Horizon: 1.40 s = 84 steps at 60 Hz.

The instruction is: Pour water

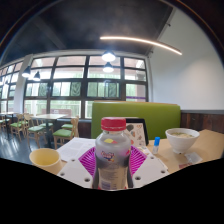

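One level gripper (pixel 112 160) around bottle (pixel 112 152)

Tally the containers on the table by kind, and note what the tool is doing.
Bottles: 1, clear with a red cap, between the tool's pink pads, which appear to press on it
Cups: 1, yellowish, beside the bottle
Bowls: 1, white, beyond the bottle
Total: 3

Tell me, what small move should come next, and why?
Probably lift the bottle a little off the table. The gripper appears shut on it, pink pads against both sides, yet the red cap is on, so uncapping must precede any pouring into the yellowish cup or white bowl.
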Each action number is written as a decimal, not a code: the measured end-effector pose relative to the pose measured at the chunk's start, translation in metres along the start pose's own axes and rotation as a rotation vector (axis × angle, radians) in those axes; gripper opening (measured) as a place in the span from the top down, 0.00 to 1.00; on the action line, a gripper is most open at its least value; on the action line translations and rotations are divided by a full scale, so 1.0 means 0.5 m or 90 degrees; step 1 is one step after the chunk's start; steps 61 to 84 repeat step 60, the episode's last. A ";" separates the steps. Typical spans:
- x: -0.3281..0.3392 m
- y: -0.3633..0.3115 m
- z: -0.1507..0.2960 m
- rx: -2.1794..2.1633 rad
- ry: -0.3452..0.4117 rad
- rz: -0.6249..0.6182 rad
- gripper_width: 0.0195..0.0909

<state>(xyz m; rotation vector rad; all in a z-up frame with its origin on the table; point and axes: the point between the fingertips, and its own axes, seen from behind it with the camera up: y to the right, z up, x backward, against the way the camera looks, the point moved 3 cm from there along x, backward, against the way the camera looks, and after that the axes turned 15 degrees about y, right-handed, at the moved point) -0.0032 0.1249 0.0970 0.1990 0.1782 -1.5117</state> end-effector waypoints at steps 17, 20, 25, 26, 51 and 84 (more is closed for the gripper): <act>0.029 0.005 -0.021 -0.014 -0.090 0.005 0.25; 0.044 0.008 -0.015 -0.009 -0.097 0.021 0.09; 0.083 0.012 0.017 0.022 -0.089 0.014 0.10; 0.096 0.010 0.021 0.029 -0.087 0.014 0.10; 0.403 -0.001 0.191 -0.034 -0.056 0.063 0.11; 0.429 0.012 0.190 -0.056 -0.058 0.083 0.11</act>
